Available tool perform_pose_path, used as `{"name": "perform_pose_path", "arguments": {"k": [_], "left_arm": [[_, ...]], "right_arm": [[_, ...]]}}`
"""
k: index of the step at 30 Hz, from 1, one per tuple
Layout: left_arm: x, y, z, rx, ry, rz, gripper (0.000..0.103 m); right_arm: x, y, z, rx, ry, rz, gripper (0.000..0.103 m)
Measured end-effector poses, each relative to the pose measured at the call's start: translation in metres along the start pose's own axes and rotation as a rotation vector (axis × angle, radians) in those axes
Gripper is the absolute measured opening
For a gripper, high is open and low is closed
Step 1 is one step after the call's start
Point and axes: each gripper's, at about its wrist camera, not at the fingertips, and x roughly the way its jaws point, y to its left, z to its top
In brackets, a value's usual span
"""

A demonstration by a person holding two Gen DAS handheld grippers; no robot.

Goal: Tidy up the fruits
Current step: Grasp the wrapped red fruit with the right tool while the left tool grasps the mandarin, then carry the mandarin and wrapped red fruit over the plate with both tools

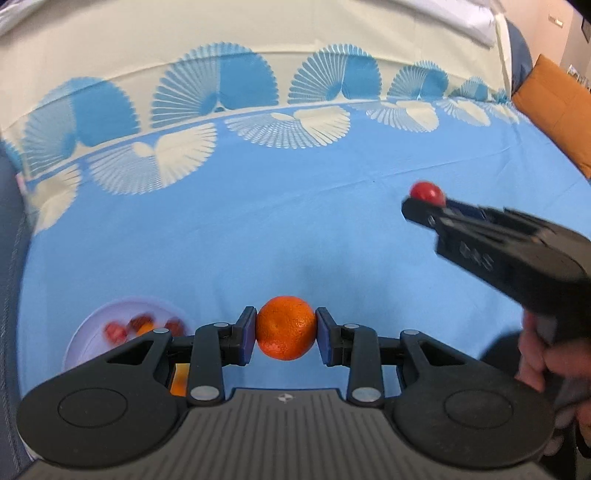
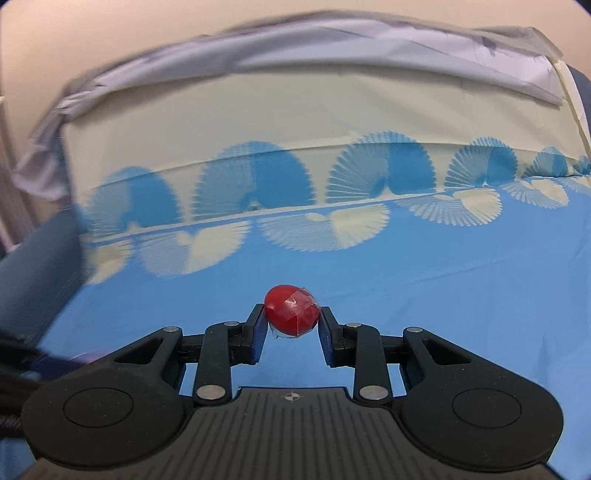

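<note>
My left gripper [image 1: 286,328] is shut on an orange mandarin [image 1: 286,326] and holds it above the blue cloth. My right gripper [image 2: 292,317] is shut on a small red fruit [image 2: 291,310] wrapped in clear film. That gripper [image 1: 424,206] also shows in the left wrist view at the right, with the red fruit [image 1: 427,192] at its tip. A white plate [image 1: 85,332] at the lower left holds several red and orange fruits [image 1: 140,325], partly hidden behind my left gripper.
A blue cloth [image 1: 295,229] with cream fan patterns covers the surface and runs up a cream backrest [image 1: 258,29]. An orange cushion [image 1: 554,107] lies at the far right. A grey sheet [image 2: 295,48] is draped along the top. Dark upholstery [image 2: 37,266] borders the left edge.
</note>
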Motion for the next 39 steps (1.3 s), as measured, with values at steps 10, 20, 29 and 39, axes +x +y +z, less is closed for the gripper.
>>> {"name": "perform_pose_path", "arguments": {"k": [10, 20, 29, 39], "left_arm": [[-0.092, 0.028, -0.082, -0.103, -0.043, 0.016, 0.037], [-0.151, 0.061, -0.114, -0.169, -0.120, 0.061, 0.037], [-0.166, 0.081, -0.129, -0.228, -0.128, 0.078, 0.037], [-0.167, 0.091, -0.131, -0.264, -0.134, 0.096, 0.037]], "right_arm": [[-0.122, 0.060, -0.020, -0.047, -0.046, 0.090, 0.032], [-0.174, 0.109, -0.037, -0.130, -0.069, 0.161, 0.032], [-0.183, 0.135, -0.039, -0.220, -0.083, 0.192, 0.032], [-0.180, 0.137, -0.039, -0.229, -0.076, 0.193, 0.032]]}}
